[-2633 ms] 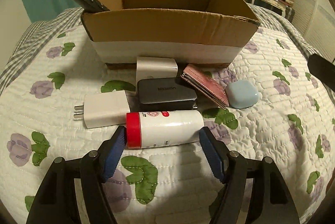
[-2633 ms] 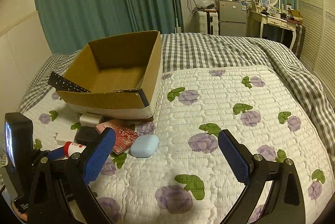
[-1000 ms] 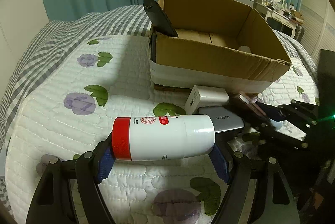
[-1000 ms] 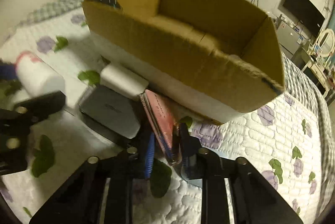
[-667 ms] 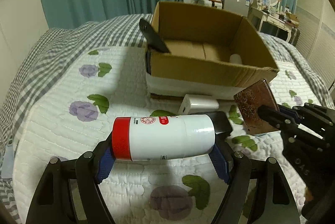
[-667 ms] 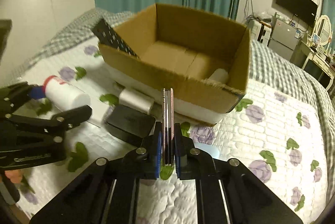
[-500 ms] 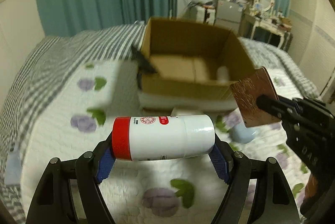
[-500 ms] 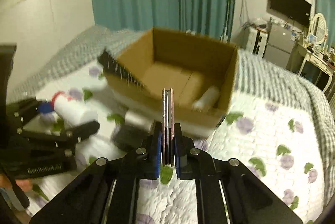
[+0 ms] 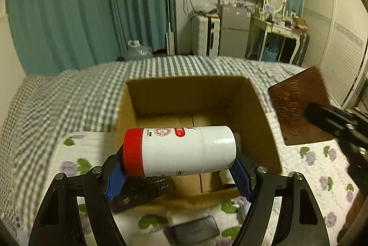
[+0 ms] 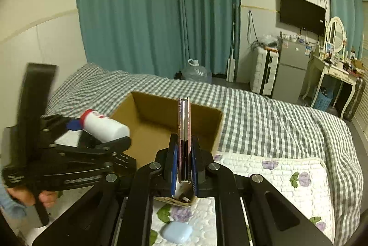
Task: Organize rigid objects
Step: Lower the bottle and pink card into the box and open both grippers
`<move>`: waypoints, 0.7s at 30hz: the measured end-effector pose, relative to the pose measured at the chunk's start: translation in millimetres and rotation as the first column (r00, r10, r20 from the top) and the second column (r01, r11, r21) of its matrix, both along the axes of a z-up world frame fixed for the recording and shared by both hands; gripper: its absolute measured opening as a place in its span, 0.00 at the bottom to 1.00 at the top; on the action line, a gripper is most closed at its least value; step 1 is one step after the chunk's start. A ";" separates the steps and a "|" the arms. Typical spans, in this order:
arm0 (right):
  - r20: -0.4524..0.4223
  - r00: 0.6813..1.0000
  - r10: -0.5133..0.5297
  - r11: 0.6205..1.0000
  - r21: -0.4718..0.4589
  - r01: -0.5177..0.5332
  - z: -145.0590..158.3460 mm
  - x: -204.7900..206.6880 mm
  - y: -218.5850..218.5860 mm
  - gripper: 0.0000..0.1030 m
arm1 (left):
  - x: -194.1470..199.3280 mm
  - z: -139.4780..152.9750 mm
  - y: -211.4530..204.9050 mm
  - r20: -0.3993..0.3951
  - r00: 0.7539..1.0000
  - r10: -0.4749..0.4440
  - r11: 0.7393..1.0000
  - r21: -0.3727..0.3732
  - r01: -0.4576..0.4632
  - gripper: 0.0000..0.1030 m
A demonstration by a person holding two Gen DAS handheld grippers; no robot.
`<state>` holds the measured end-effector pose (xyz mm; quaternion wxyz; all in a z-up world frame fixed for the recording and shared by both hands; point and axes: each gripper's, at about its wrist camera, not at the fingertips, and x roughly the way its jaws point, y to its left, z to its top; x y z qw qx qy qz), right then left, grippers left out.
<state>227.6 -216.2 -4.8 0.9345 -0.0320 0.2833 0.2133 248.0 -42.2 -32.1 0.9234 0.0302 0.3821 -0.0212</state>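
Note:
My left gripper point(image 9: 179, 173) is shut on a white bottle with a red cap point(image 9: 179, 150), held sideways in the air over the near part of the open cardboard box point(image 9: 262, 121). The bottle also shows in the right wrist view point(image 10: 103, 125). My right gripper point(image 10: 184, 167) is shut on a thin pink-brown wallet point(image 10: 184, 131), held upright on edge above the box point(image 10: 214, 131). In the left wrist view the wallet point(image 9: 296, 108) hangs at the box's right side. A black remote point(image 9: 138, 190) leans at the box's near left corner.
The box stands on a quilted flowered bedspread point(image 10: 287, 177) over a checked blanket point(image 9: 69, 96). A dark grey charger point(image 9: 195, 232) and a light blue case point(image 10: 177, 232) lie on the quilt in front of the box. Curtains, a fridge and a dressing table stand behind.
Both grippers have lifted from the quilt and moved forward over the box, the left with the bottle, the right with the wallet picked up about a second ago.

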 end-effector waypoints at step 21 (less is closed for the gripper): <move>-0.104 0.995 0.010 1.000 0.022 -0.008 -46.5 32.2 14.2 0.09 | -21.5 10.5 34.6 0.074 0.995 0.073 0.997 -0.004 -0.073 0.79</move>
